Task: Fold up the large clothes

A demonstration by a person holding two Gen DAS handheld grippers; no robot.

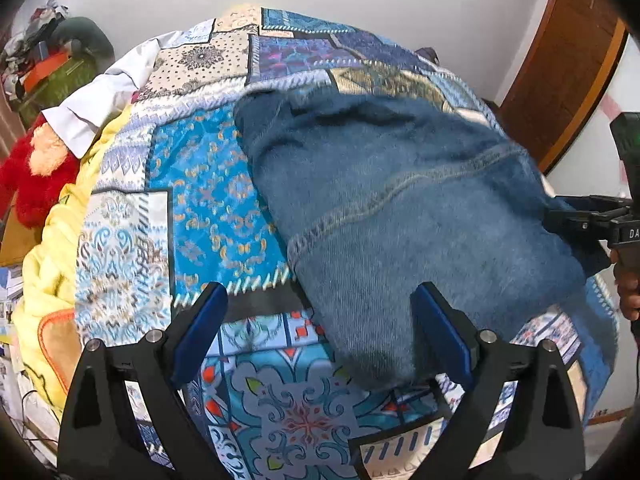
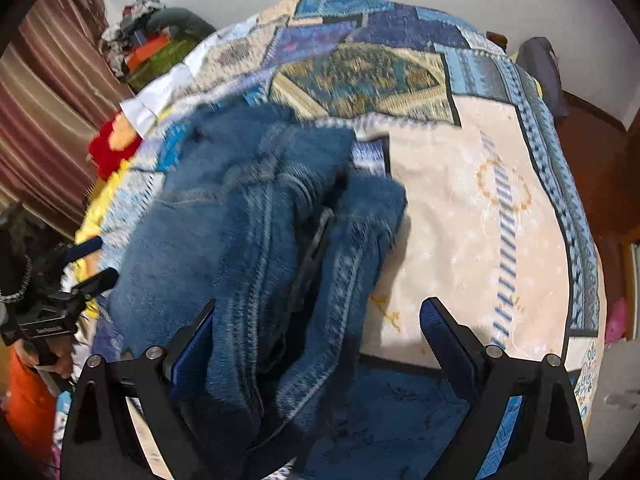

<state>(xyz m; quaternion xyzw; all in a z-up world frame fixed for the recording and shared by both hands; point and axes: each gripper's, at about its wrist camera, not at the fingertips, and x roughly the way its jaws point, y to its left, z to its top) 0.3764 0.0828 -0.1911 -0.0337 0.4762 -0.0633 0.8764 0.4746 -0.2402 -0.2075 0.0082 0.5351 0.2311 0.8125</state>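
A pair of blue jeans (image 1: 400, 208) lies folded on a patchwork bedspread (image 1: 208, 208). In the right wrist view the jeans (image 2: 256, 240) are bunched, with seams and folds running toward me. My left gripper (image 1: 320, 320) is open, its jaws wide apart just above the near edge of the jeans, holding nothing. My right gripper (image 2: 320, 328) is open too, and the jeans lie between its jaws, against the left finger (image 2: 192, 344). The right gripper also shows at the right edge of the left wrist view (image 1: 592, 220), at the side of the jeans.
The bedspread (image 2: 460, 220) covers a bed. A white cloth (image 1: 100, 108), a yellow blanket (image 1: 48, 264) and a red plush toy (image 1: 36, 176) lie at the bed's left side. A wooden door frame (image 1: 568, 56) stands at the right. A clutter pile (image 2: 152, 40) stands far left.
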